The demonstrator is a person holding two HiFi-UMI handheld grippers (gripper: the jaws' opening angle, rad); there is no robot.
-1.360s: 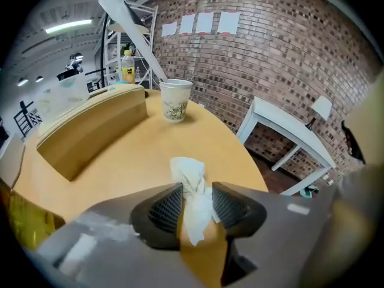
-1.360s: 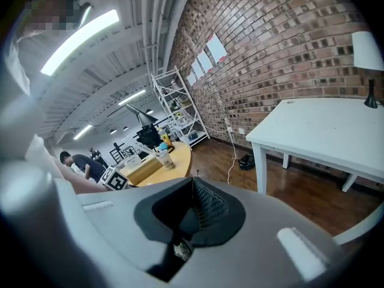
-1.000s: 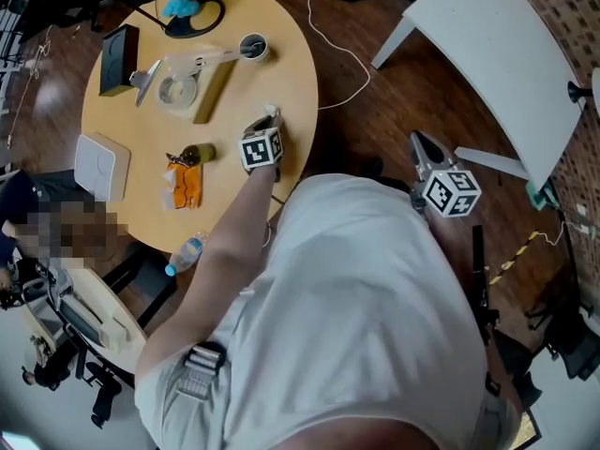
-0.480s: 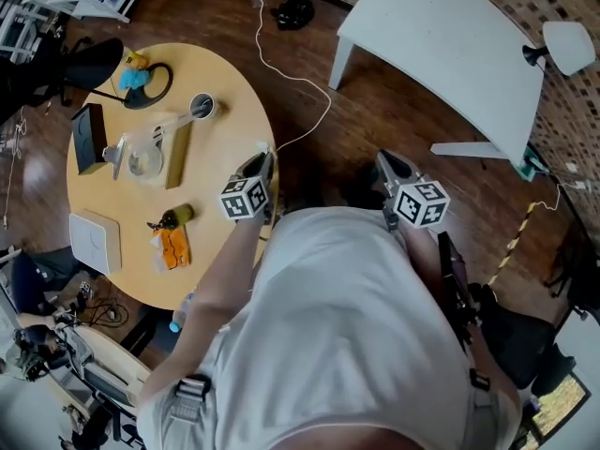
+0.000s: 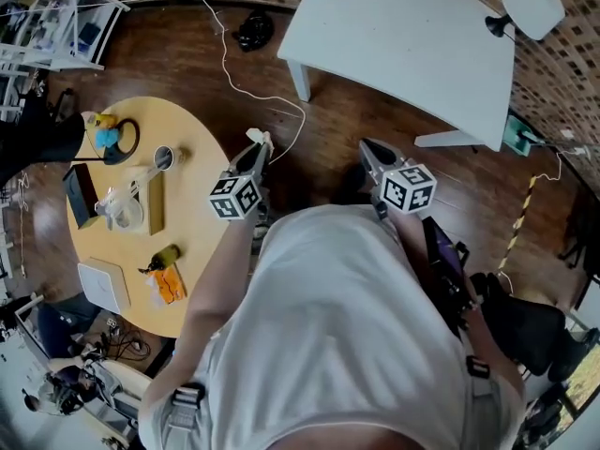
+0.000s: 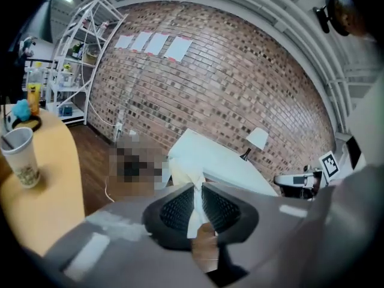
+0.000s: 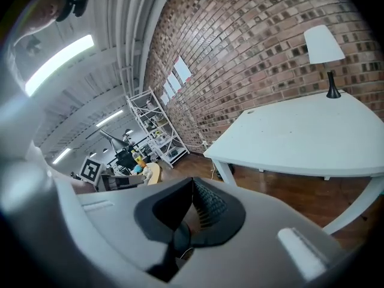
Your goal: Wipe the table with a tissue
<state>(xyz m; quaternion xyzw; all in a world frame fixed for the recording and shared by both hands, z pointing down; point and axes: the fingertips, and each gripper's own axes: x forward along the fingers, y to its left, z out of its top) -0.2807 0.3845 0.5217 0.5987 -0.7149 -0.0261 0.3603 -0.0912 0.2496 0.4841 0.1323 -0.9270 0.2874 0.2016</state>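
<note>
**Tissue in the grip, wiping not yet begun.**
The smooth, round yellow bench (image 5: 199,195) lay left, cluttered. Just beside its edge, the left gripper (image 5: 257,141) was clamped on a thin, limp white tissue (image 6: 195,212). The right gripper (image 5: 366,146) was closed and empty. Dragged hard, so soft a sheet would probably tear or slip from the ribbed pads.

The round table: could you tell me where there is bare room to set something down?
Bare: on the round table, the strip between the wooden block and the rim by the left gripper; also the white table, up to its lamp. Crowded: around the cup and black box.
</note>
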